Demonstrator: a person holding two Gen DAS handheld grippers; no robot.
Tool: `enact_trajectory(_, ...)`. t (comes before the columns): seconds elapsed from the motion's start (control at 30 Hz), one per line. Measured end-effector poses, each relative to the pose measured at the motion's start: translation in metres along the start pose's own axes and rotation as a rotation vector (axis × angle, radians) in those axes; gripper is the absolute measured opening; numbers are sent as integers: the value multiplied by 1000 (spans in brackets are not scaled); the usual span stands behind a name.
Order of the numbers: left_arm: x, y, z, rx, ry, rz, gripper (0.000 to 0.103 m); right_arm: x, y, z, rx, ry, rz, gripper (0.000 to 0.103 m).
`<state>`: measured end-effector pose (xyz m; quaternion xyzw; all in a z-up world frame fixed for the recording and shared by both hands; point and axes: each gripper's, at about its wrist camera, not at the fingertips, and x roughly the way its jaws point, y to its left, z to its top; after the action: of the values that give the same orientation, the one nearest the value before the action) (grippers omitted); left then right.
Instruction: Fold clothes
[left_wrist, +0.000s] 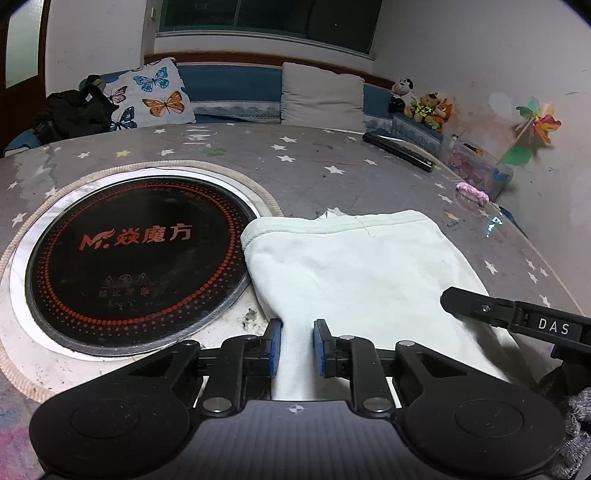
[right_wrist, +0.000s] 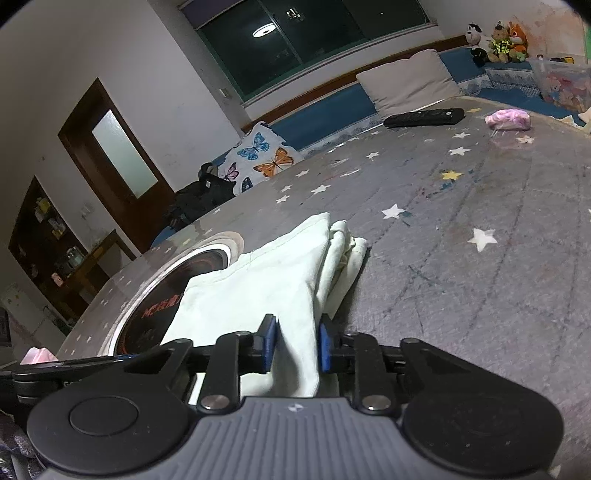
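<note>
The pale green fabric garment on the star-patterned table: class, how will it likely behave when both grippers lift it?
The pale green fabric garment probably hangs floppy: it bunches between the left gripper and right gripper. It likely sags between the two grips, since its layers lie loosely stacked. It seems light and unlikely to slip, being pinched in soft folds.

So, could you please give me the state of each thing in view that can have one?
Left gripper: jaws shut on the garment's near edge.
Right gripper: jaws shut on the garment's near edge.
Pale garment: partly folded, flat on the table, one corner over the cooktop.
Cooktop: bare, no pot.
</note>
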<state>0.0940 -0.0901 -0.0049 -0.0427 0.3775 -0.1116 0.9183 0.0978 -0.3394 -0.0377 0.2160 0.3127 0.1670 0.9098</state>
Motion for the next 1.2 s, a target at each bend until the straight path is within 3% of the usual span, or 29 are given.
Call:
enact_trajectory(0.27,-1,-3,-2,16,0,3,20,-2,2,-2,-28,3,-13,19)
enact_trajectory(0.4,-3,-8,-6,44,-9,15,39,-6,1,-2,-40,9,-22,26)
enact_trajectory(0.67,-6,-10,-14,98,-27,54,52,-24,2,-10,-112,-1,-61,35)
enact_trajectory(0.8,-7,-9,-16,98,-28,75,65,-36,6,-16,-168,-8,-100,43)
enact_trajectory(0.97,-11,-8,-21,103,-31,79,77,-54,16,-24,-217,-20,-114,46)
enact_trajectory(1.2,-16,-11,-32,134,-47,91,90,-70,38,-54,-398,-21,-150,55)
